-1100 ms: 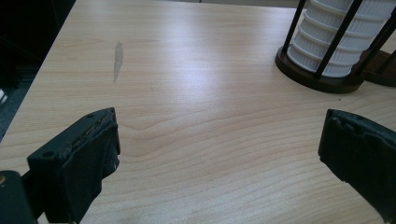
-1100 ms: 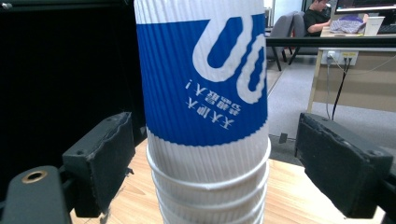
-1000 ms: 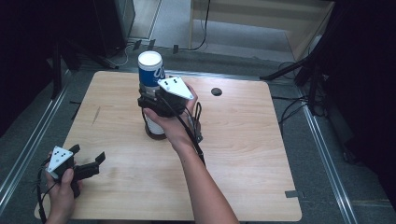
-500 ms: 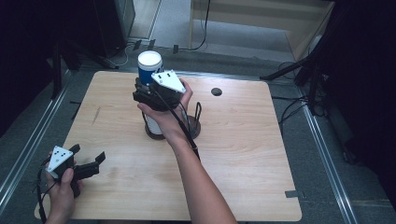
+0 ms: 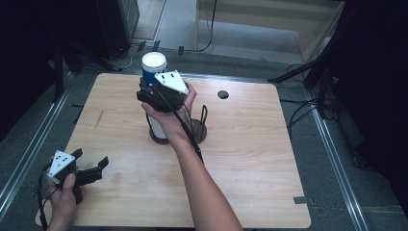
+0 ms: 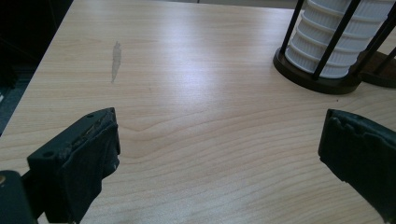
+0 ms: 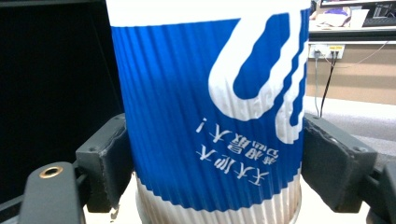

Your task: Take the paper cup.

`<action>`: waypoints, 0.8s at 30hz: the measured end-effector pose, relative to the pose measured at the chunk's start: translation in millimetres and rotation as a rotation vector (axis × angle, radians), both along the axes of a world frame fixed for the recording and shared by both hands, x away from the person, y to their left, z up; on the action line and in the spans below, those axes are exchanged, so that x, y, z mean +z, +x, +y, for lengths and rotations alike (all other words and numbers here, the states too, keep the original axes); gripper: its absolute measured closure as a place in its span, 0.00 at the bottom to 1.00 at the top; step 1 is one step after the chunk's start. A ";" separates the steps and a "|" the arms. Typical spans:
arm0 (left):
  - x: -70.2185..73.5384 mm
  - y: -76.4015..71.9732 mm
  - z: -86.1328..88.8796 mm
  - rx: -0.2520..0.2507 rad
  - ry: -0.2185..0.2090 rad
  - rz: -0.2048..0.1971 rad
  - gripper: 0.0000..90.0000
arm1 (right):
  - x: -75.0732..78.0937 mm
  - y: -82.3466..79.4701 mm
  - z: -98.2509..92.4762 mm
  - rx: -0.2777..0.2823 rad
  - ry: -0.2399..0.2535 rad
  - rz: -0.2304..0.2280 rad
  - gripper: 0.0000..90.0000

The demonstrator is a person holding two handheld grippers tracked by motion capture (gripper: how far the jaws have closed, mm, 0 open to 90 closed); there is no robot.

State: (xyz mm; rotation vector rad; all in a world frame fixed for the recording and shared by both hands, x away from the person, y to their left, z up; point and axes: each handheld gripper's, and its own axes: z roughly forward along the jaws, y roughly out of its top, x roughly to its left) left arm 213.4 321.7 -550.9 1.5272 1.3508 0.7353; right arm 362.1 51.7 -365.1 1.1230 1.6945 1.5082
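Blue-and-white ribbed paper cup (image 5: 154, 67), upside down going by the inverted print, tops a stack of white ribbed cups (image 5: 157, 126) in a black wire holder (image 5: 195, 132) near the middle of the light wooden table (image 5: 250, 159). Long axis vertical, so my guess is the coming move is a straight lift. Right gripper (image 7: 212, 156) comes at the blue cup level from the near side; its jaws have just been closing and both pads now sit against the cup's sides, so it's gripping. Left gripper (image 5: 91, 168) rests at the near left edge, jaws wide apart with nothing between them, well away from the stack; right hand is the nearer one.
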 end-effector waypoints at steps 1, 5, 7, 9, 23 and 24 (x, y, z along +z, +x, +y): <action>0.0 0.0 0.0 0.000 0.000 0.000 0.00 | 0.0 0.0 0.0 0.000 0.000 0.000 0.20; 0.0 0.2 -0.1 0.001 -0.003 -0.001 0.00 | 2.2 -0.1 0.2 -0.003 0.005 -0.008 0.21; 0.0 0.1 -0.1 0.001 -0.004 -0.001 0.00 | 3.5 -0.4 0.2 -0.002 0.011 -0.012 0.21; 0.0 0.3 0.0 0.002 -0.003 -0.002 0.00 | 5.6 -0.9 -0.6 -0.004 0.018 -0.018 0.21; -0.1 0.5 -0.2 0.002 -0.005 -0.010 0.00 | 21.0 -2.9 -4.7 -0.018 0.048 -0.086 0.22; -0.1 0.6 -0.1 0.000 -0.003 -0.009 0.00 | 23.3 -4.4 -3.6 -0.020 0.042 -0.108 0.22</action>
